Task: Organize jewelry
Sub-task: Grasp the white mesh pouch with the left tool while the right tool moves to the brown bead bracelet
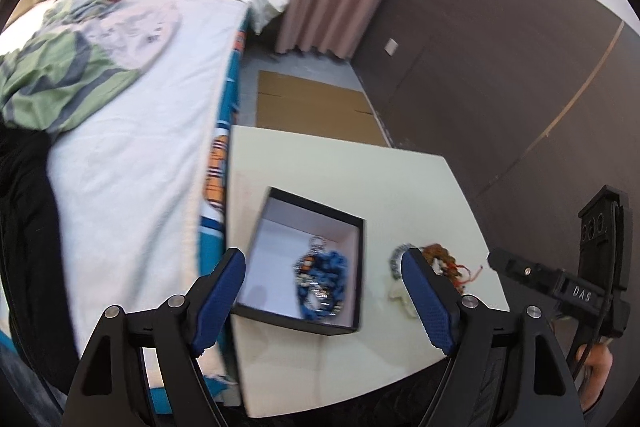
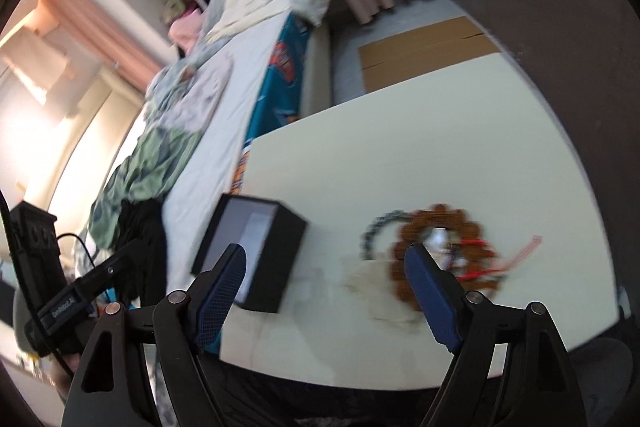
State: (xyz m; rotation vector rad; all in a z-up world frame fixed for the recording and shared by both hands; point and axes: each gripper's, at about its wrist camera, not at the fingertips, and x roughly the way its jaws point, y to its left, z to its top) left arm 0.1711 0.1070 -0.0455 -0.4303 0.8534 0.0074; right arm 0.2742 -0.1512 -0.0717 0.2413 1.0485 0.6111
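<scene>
From left: black box on bench, holding blue beaded jewelry as collecting point; brown bead bracelet unsorted just beside; left tool and right tool agape, empty.

— Any writing you can read here?
— In the left wrist view, the letters "DAS" stand in white on a black block of the right gripper.
— And in the right wrist view?
— There is a white label on the left gripper's black block, too blurred to read.
</scene>
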